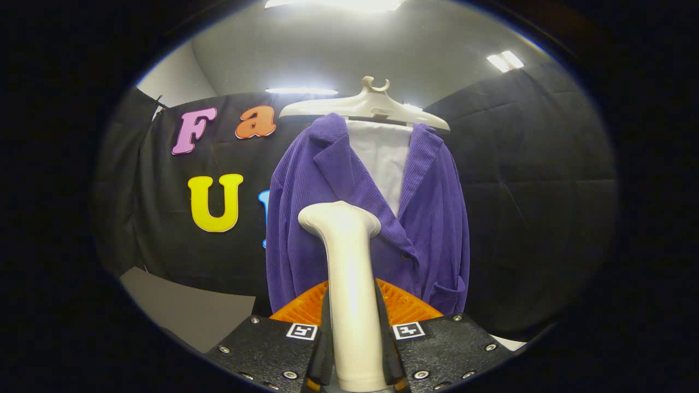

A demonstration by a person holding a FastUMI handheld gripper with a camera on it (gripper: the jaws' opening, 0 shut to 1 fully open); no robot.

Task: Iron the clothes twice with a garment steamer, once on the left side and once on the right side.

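Steamer (349, 284) clamped in tool (355, 349), head hidden.

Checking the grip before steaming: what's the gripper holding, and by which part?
The gripper is shut on the garment steamer, both fingers clamped on its handle, below its head.

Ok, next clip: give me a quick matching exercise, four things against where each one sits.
Things:
1. steamer
2. purple jacket
3. hanger
4. white shirt

Places:
A. topmost, carrying the clothes
B. clamped between the fingers of the tool
C. inside the open collar
D. hanging beyond the steamer's head

Pairs: 1-B, 2-D, 3-A, 4-C
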